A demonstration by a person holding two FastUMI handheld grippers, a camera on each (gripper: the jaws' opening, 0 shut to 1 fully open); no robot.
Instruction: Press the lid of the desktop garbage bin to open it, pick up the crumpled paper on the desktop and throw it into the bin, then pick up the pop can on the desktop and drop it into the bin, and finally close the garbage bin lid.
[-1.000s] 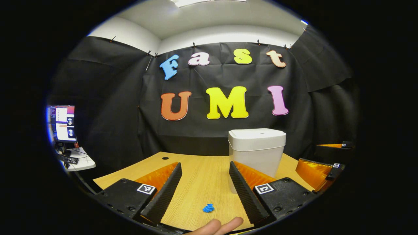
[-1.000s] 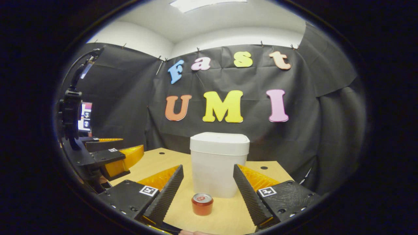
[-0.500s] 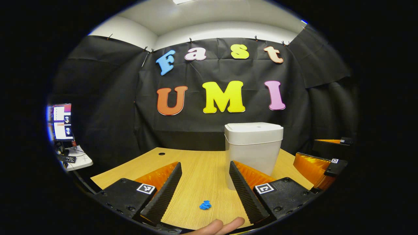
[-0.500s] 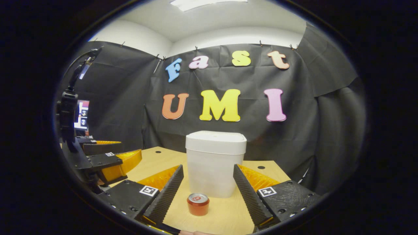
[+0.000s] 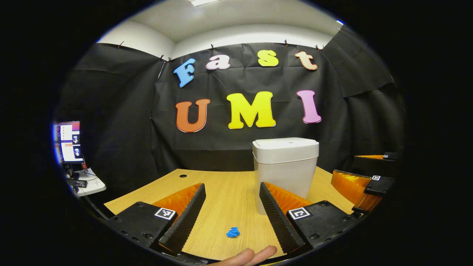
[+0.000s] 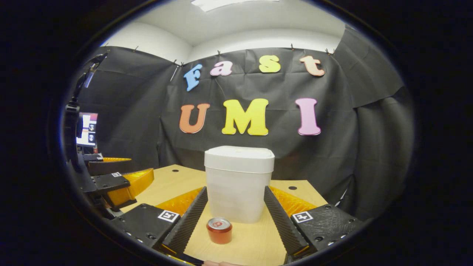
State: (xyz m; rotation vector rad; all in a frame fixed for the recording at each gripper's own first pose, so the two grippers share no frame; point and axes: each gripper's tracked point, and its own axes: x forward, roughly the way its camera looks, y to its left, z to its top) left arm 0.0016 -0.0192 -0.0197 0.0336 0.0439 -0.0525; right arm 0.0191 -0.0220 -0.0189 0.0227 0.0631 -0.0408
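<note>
Drifting both open grippers toward the closed bin, with nothing yet picked up.

In the right gripper view the garbage bin (image 6: 238,184) has slid from centre a little to the left and grown slightly against a second ago, and in the left gripper view it sits a touch lower-left of where it was, so I judge both hands are still approaching and the lid (image 6: 239,155) has not been pressed. The left gripper (image 5: 232,197) stands wide apart and empty, the blue crumpled paper (image 5: 232,232) lying on the desktop (image 5: 225,184) low between its fingers. The right gripper (image 6: 235,201) is likewise spread and empty, the red pop can (image 6: 219,230) upright at lower centre, just before the white, square-shouldered bin.
</note>
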